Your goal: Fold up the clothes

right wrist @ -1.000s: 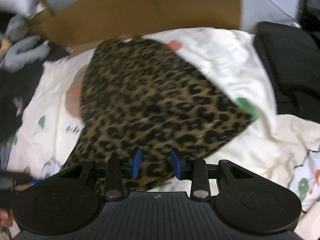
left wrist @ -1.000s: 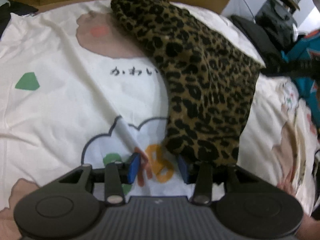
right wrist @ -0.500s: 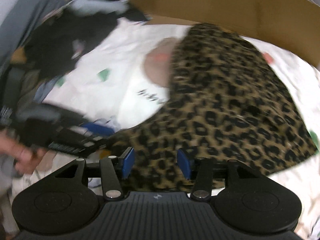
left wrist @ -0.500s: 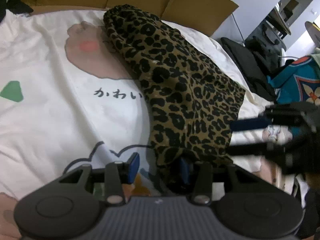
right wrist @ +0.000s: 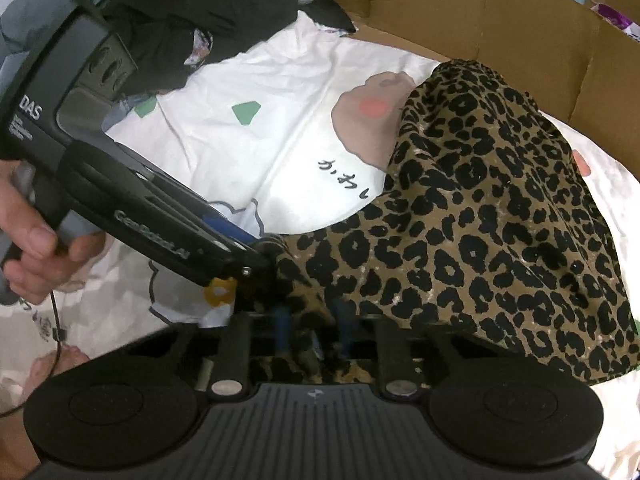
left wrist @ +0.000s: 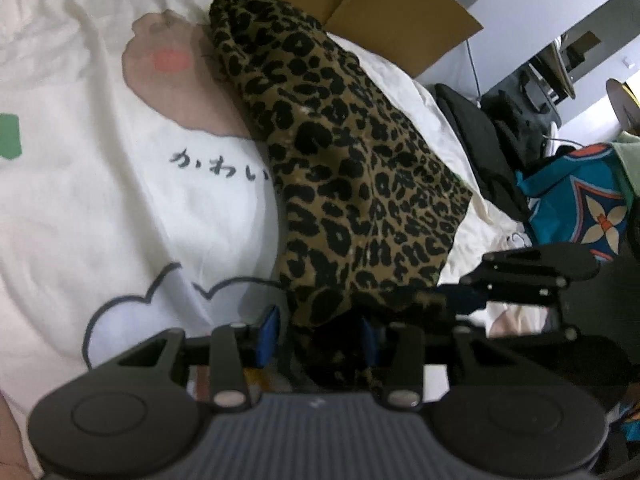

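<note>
- Two views, one garment. Left wrist view: I am looking at the leopard-print garment (left wrist: 352,168) lying as a long, narrowed band on the cream printed sheet (left wrist: 100,184), running from the cardboard box (left wrist: 384,12) down to my near edge.
- I am holding the left gripper (left wrist: 316,334) with its jaws well apart; the garment's near corner is draping into the gap, but I cannot tell whether the blue pads are biting on it.
- The right gripper (left wrist: 452,300) is reaching in from the right with its tips against the same hem.
- Progress, as I am judging it: the cloth is looking doubled lengthwise, so at least one fold is lying in place; a cross fold is seeming to be left. Both tools are meeting at the near hem.
- Writing: black Japanese characters "かわい" (left wrist: 218,168) are reading clearly on the sheet.
- Right wrist view: the garment (right wrist: 492,216) is spreading wider here, its near hem bunching up between the right gripper (right wrist: 312,330) fingers, which are standing narrowly apart with cloth between them; a firm grip I cannot confirm.
- The left gripper (right wrist: 256,256), carried in a hand (right wrist: 36,252), is touching the hem corner.
- Labels: "DAS" (right wrist: 30,106) is reading on its body; a longer logo on the arm is too blurred.
</note>
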Available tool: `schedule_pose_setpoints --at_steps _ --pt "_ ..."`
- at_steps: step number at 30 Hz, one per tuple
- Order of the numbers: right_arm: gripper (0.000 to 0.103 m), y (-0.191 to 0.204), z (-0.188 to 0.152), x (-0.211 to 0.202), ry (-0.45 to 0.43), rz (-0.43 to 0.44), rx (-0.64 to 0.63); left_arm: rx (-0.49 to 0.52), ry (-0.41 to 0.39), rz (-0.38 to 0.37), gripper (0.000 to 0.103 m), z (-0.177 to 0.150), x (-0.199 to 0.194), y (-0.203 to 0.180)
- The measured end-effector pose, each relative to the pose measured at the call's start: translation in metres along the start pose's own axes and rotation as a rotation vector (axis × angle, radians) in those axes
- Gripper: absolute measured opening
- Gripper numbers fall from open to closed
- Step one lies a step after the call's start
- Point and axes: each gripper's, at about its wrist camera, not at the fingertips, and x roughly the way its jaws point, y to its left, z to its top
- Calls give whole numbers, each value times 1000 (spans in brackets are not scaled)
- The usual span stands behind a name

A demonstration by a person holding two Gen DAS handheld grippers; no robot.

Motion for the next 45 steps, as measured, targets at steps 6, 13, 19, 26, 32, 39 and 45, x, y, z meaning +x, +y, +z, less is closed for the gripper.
schedule_pose_setpoints --at_steps 6,13,19,26,32,39,45 --pt "5 -7 0 -9 -36 2 21 -58 4 -26 44 -5 7 5" --pt "5 2 -4 -11 -22 57 9 -141 -15 -40 6 -1 8 15" --pt "25 -10 -11 -16 21 72 97 -125 -22 -27 5 -6 3 12" --pt "28 -57 -18 -34 -24 78 265 -168 -16 -37 4 -11 1 20" --pt "28 -92 -23 -20 -13 -17 355 -175 -16 -34 2 -15 -4 25" --pt "29 -126 -40 9 67 -126 417 -145 13 -2 1 -19 -17 24" --pt "29 -131 -46 11 60 -133 421 -150 -5 42 9 -17 -36 26"
